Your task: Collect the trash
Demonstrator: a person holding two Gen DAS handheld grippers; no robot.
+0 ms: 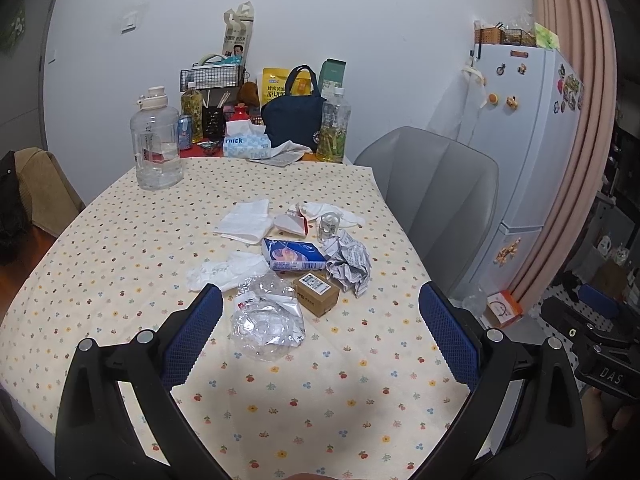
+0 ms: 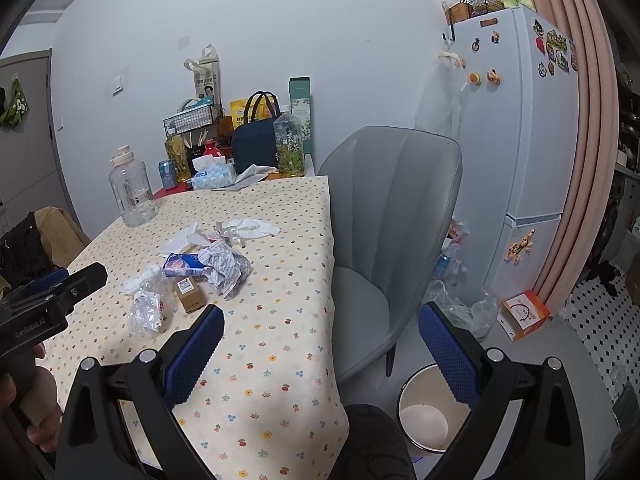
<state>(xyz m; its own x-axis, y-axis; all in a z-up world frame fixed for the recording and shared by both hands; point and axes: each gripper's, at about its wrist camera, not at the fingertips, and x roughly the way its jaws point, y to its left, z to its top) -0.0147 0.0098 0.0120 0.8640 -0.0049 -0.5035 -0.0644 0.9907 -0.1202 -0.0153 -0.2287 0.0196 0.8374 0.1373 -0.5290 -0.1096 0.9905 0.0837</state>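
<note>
Trash heaped mid-table (image 1: 120, 240) on the flowered cloth, both tools hanging short of it. Left gripper (image 1: 320, 320) spread wide, nothing between the blue pads (image 1: 192, 340), poised above the near edge of the pile with the crumpled clear plastic bag (image 1: 268, 320) lying just beyond its tips. Behind that, small brown box (image 1: 316, 294), blue-and-white packet (image 1: 294, 256), balled printed paper (image 1: 348, 264), white tissues (image 1: 246, 222), small glass jar (image 1: 329, 226) — all touching or overlapping, edges hard to sort out. Print on the box label too small to read. Right gripper (image 2: 320, 340) likewise wide and empty, off the table's right side, one finger over the cloth, the other over the floor. White bin (image 2: 424, 420) down by the grey chair (image 2: 392, 208), partly hidden behind the right finger, rim cut off; contents unclear. Left tool's black body seen at the right view's left edge, hand (image 2: 24, 408) underneath mostly out of frame. Clutter of bottles, tissue box and navy bag along the far wall, overlapping, half hidden.
</note>
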